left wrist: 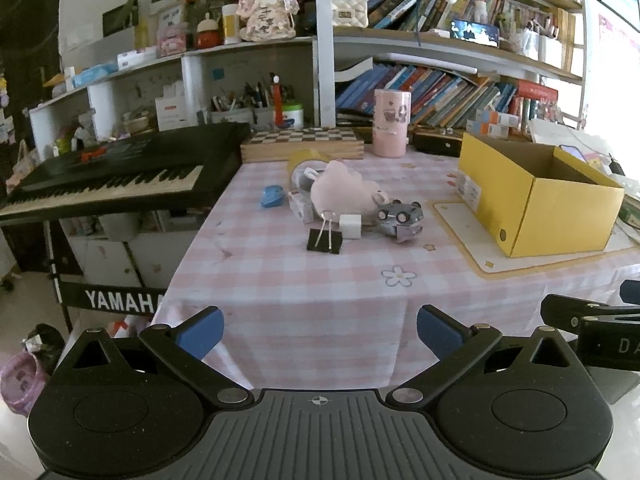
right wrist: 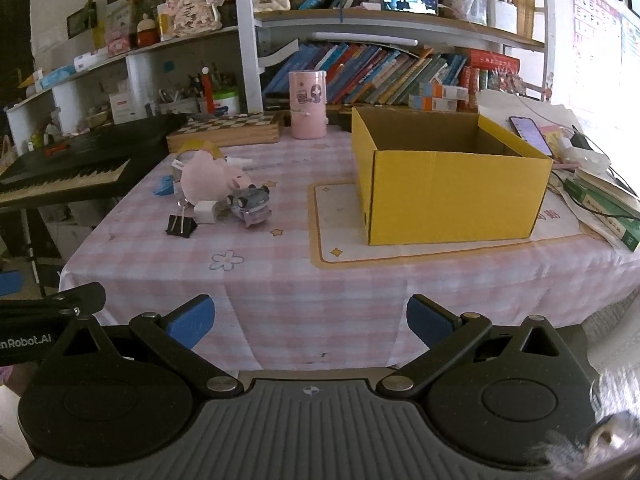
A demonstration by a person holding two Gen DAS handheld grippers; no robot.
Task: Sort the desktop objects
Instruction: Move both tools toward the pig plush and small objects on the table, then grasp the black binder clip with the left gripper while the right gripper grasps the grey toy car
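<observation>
A cluster of small objects lies mid-table on the pink checked cloth: a pink plush toy (left wrist: 344, 190) (right wrist: 208, 178), a grey toy car (left wrist: 400, 216) (right wrist: 252, 202), a black binder clip (left wrist: 325, 240) (right wrist: 181, 225), a white cube (left wrist: 350, 225) (right wrist: 205, 212), a blue object (left wrist: 272, 196) (right wrist: 163, 186) and a tape roll (left wrist: 310, 160). An open yellow cardboard box (left wrist: 536, 196) (right wrist: 448, 184) stands to their right. My left gripper (left wrist: 320, 332) is open at the table's near edge, holding nothing. My right gripper (right wrist: 311, 322) is open too, well short of the box.
A black keyboard (left wrist: 112, 172) stands left of the table. A wooden chessboard box (left wrist: 302, 142) and a pink canister (left wrist: 391, 122) sit at the back, before bookshelves. A phone (right wrist: 530, 134), books and cables crowd the right edge. A cream mat (right wrist: 440, 244) lies under the box.
</observation>
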